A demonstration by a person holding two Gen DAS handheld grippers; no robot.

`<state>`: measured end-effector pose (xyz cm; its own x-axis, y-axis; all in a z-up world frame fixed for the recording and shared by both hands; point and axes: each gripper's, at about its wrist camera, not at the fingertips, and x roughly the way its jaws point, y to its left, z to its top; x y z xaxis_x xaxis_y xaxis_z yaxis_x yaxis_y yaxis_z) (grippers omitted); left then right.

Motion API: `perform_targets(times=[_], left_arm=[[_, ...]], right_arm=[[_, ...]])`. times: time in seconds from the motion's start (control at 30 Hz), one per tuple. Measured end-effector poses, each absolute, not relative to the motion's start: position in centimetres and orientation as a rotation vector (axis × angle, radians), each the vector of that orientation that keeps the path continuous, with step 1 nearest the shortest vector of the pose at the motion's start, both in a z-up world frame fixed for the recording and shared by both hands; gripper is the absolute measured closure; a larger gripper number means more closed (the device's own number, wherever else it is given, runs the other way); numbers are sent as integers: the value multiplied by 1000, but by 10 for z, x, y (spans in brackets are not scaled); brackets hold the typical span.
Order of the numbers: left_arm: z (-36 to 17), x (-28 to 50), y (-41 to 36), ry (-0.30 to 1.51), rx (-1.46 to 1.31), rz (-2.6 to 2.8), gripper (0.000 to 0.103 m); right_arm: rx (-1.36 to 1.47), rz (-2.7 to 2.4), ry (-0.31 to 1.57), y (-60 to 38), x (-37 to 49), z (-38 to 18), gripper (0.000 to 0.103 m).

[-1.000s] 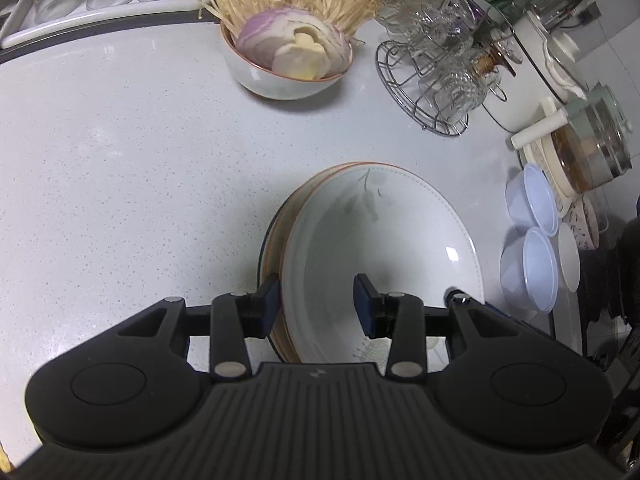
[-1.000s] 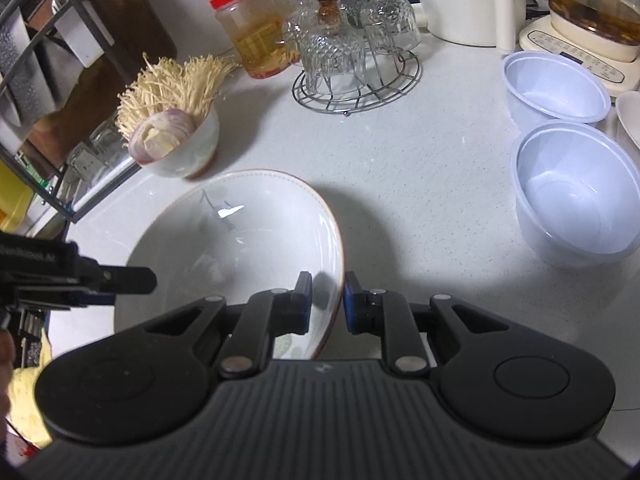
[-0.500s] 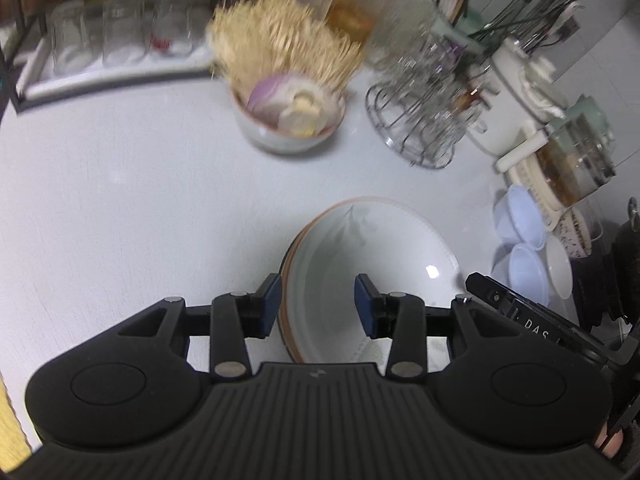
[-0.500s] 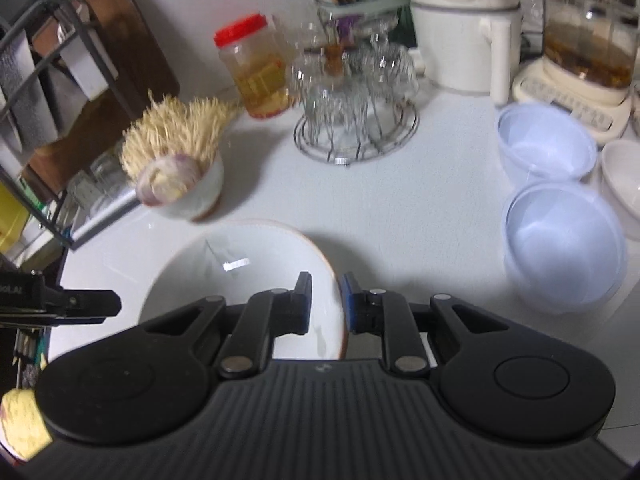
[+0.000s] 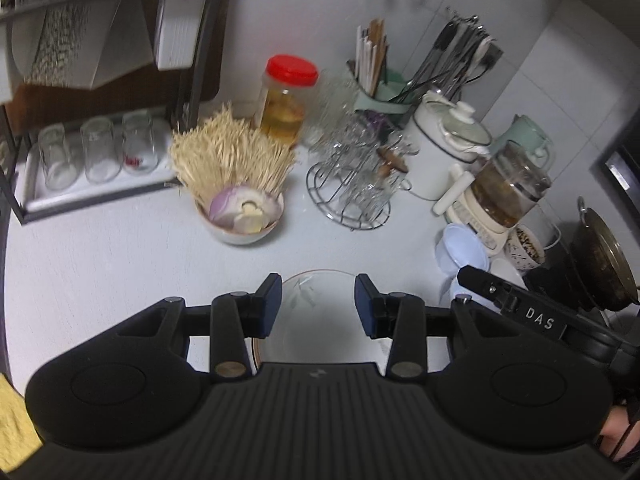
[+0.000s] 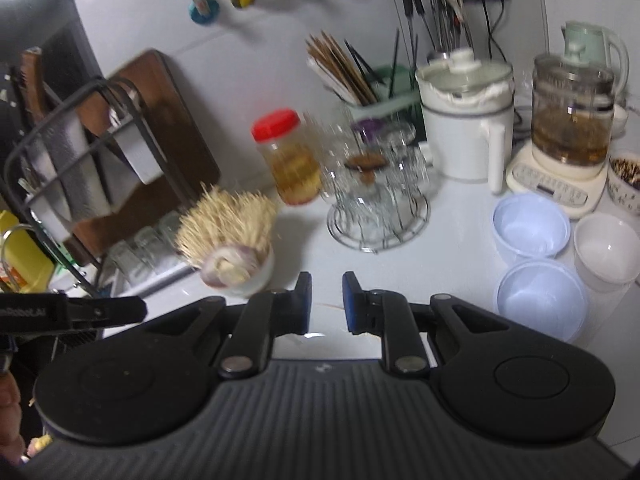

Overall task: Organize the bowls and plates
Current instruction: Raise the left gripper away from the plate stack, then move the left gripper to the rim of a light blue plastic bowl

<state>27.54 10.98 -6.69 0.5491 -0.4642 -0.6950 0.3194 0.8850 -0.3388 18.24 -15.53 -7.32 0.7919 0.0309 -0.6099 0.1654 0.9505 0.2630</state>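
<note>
A stack of white plates with brown rims [image 5: 316, 332] lies on the white counter below both grippers and is mostly hidden by their bodies. My left gripper [image 5: 318, 304] hangs above its far edge, open, with nothing touching the pads. A finger [image 5: 492, 288] of the right gripper shows at the stack's right side. In the right wrist view, my right gripper [image 6: 327, 302] has its jaws a narrow gap apart and grips nothing. A sliver of the white plate [image 6: 326, 344] shows under it. Two lilac plastic bowls [image 6: 530, 230] [image 6: 542, 300] and a white bowl [image 6: 606, 248] stand at the right.
A bowl of onion and enoki mushrooms [image 5: 240, 216] stands behind the stack. Beyond it are a wire rack of glasses [image 5: 352, 184], a red-lidded jar [image 5: 286, 100], a white pot [image 5: 444, 152] and a blender [image 6: 568, 128]. A black dish rack [image 5: 92, 152] fills the left.
Both grippers have risen and tilted up. The plate stack has stayed on the counter, shrinking and sliding low in both views. The wall and the rack have come into sight. Jaw gaps are unchanged.
</note>
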Motion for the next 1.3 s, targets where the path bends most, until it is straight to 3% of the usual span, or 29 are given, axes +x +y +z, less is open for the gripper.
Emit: perform_targets(times=[0.33, 0.87, 1.3], left_arm=[[-57, 261, 123, 843, -173, -515, 58], [-79, 243, 109, 860, -147, -624, 58], [-114, 276, 4, 932, -175, -635, 57]], right_arm=[[303, -94, 621, -129, 159, -50, 84], [271, -207, 619, -124, 130, -59, 84], [273, -295, 662, -236, 131, -79, 84]])
